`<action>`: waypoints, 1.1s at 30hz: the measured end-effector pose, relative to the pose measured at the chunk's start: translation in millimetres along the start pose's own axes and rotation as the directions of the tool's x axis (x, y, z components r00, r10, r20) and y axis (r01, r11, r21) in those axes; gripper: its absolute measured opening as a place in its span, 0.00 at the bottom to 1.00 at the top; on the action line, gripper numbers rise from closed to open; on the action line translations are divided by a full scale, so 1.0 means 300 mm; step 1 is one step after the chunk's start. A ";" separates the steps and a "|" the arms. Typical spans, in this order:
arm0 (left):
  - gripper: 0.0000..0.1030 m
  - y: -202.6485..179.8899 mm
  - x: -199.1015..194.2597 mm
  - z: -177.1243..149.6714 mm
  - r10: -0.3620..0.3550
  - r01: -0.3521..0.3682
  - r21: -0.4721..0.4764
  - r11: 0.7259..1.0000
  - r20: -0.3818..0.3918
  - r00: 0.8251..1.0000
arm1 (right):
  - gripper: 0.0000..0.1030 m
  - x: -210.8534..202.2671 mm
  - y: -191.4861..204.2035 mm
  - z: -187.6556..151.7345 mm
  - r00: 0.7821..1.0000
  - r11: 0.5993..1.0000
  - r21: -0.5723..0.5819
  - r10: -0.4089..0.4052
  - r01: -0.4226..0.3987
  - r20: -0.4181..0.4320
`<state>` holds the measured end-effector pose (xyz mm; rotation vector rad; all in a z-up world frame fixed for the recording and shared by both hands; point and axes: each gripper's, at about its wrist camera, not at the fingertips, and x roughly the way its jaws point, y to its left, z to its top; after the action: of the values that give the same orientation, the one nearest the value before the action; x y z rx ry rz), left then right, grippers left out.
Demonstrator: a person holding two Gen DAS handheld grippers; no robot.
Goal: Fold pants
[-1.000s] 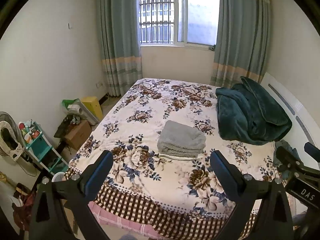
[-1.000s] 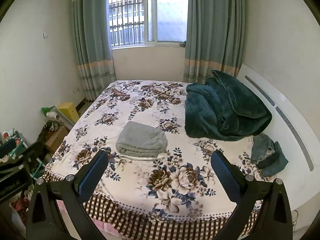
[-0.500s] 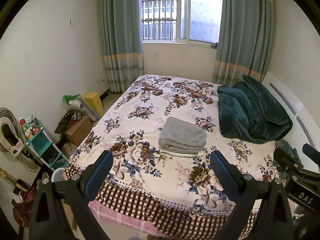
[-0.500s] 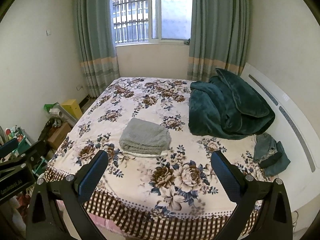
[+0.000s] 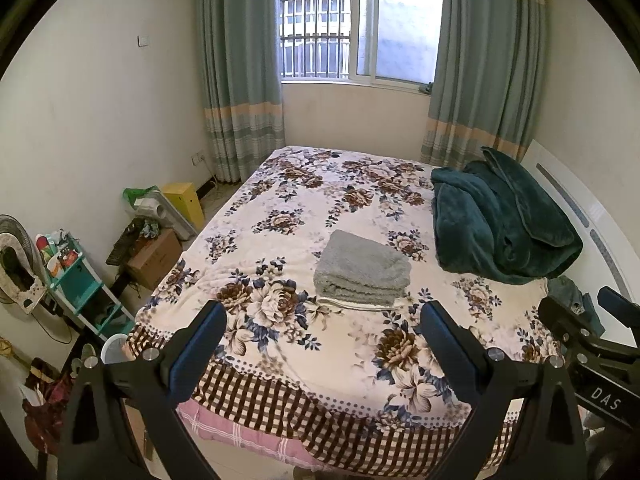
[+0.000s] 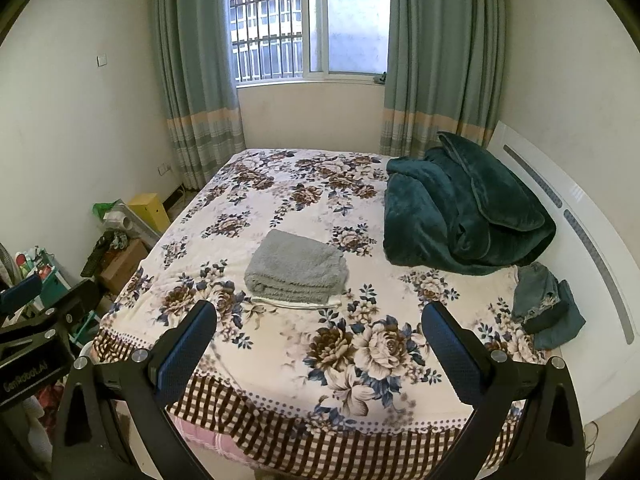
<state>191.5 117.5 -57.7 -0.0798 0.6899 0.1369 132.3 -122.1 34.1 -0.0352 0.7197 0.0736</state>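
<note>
Two grippers idle as folded pants rest on bed

Both the left gripper (image 5: pixel 322 332) and the right gripper (image 6: pixel 319 330) hang with fingers spread wide, holding nothing. Beyond their fingertips, well apart from them, the grey pants (image 6: pixel 297 267) lie as a compact stack on the floral bedspread (image 6: pixel 360 344). Folding looks finished. The bundle's long axis runs across the fingers' line, its layered edge facing them.
</note>
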 end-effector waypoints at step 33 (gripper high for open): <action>0.96 -0.001 -0.008 0.001 -0.005 0.005 0.002 1.000 0.002 1.000 | 1.00 0.004 0.006 -0.010 1.000 1.000 0.000 -0.005 0.005 0.004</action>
<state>190.0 117.1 -55.8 -0.0791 0.6882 0.1319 131.1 -120.5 31.1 -0.0366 0.7152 0.0690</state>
